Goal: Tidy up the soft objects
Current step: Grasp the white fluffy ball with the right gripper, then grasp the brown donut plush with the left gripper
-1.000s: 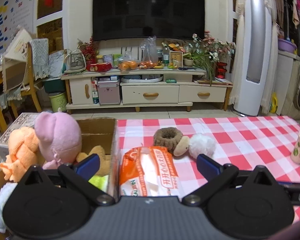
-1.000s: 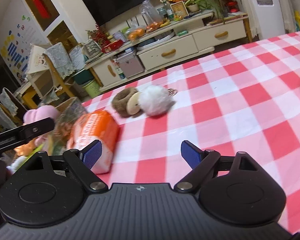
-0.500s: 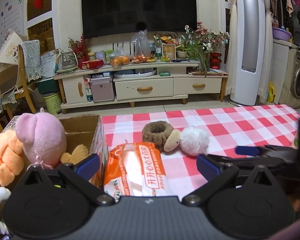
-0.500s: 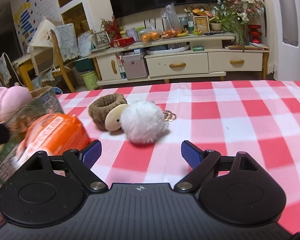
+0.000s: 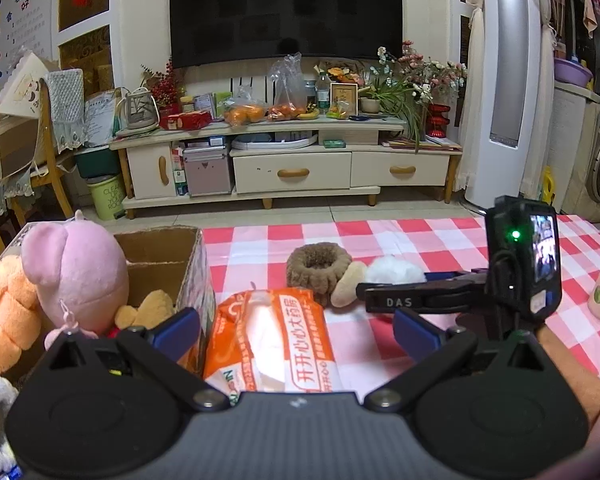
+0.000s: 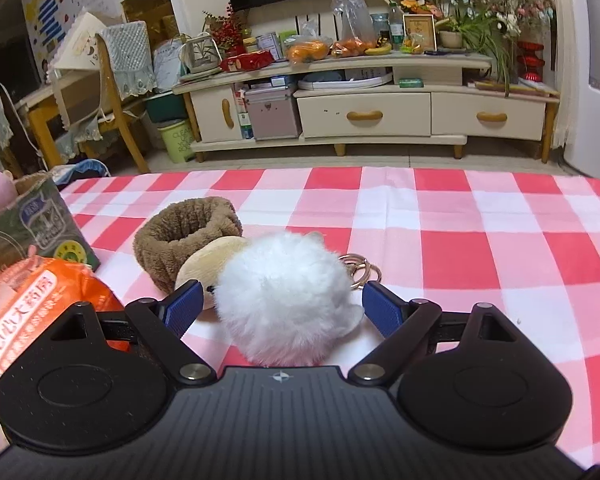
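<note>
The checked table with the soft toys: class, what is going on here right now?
A person holding two grippers is sorting soft things into a cardboard box that already holds plush toys. The right gripper is open, its fingers on either side of the white fluffy keychain toy. The left gripper is open above the orange packet, holding nothing.

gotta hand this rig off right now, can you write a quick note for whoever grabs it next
Right claw: open, straddling the white fluffy keychain toy, not yet closed on it.
Left claw: open, holding nothing, above the orange packet.
Done: pink plush and orange plush sit in the cardboard box.
Left: white toy, brown scrunchie and orange packet remain on the checkered tablecloth.
</note>
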